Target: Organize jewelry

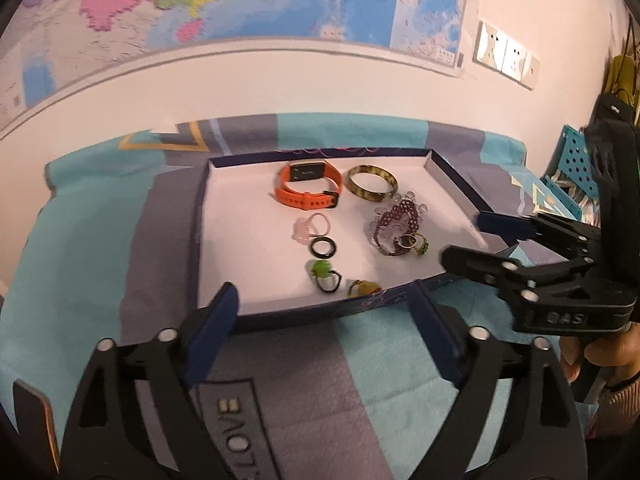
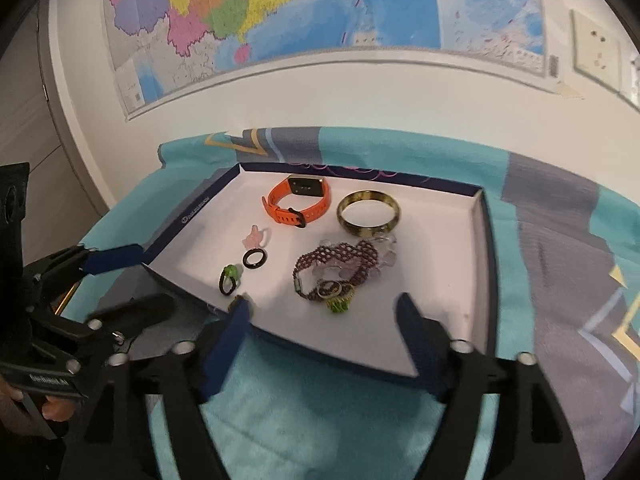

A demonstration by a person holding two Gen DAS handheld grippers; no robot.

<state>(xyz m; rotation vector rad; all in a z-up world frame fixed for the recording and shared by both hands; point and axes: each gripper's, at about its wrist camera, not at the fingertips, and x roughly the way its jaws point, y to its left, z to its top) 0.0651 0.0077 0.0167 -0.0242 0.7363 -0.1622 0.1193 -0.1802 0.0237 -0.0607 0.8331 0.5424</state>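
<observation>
A shallow white-lined box (image 1: 224, 240) (image 2: 452, 264) with dark blue walls lies on a teal and grey cloth. In it lie an orange watch (image 1: 308, 186) (image 2: 298, 200), a gold-brown bangle (image 1: 372, 182) (image 2: 368, 212), a purple beaded bracelet (image 1: 394, 224) (image 2: 340, 264), a pink ring (image 1: 308, 226) (image 2: 256, 238), a black ring (image 1: 323, 247) (image 2: 255, 259), a green-stone ring (image 1: 325, 274) (image 2: 230, 278) and more small rings. My left gripper (image 1: 324, 332) is open and empty at the box's near edge. My right gripper (image 2: 324, 336) is open and empty at the near edge; in the left wrist view it (image 1: 468, 240) sits at the box's right corner.
A map (image 2: 280, 12) hangs on the white wall behind the box, with wall sockets (image 1: 506, 54) to the right. A blue perforated basket (image 1: 572, 160) stands at the far right. The cloth (image 2: 560, 240) spreads around the box.
</observation>
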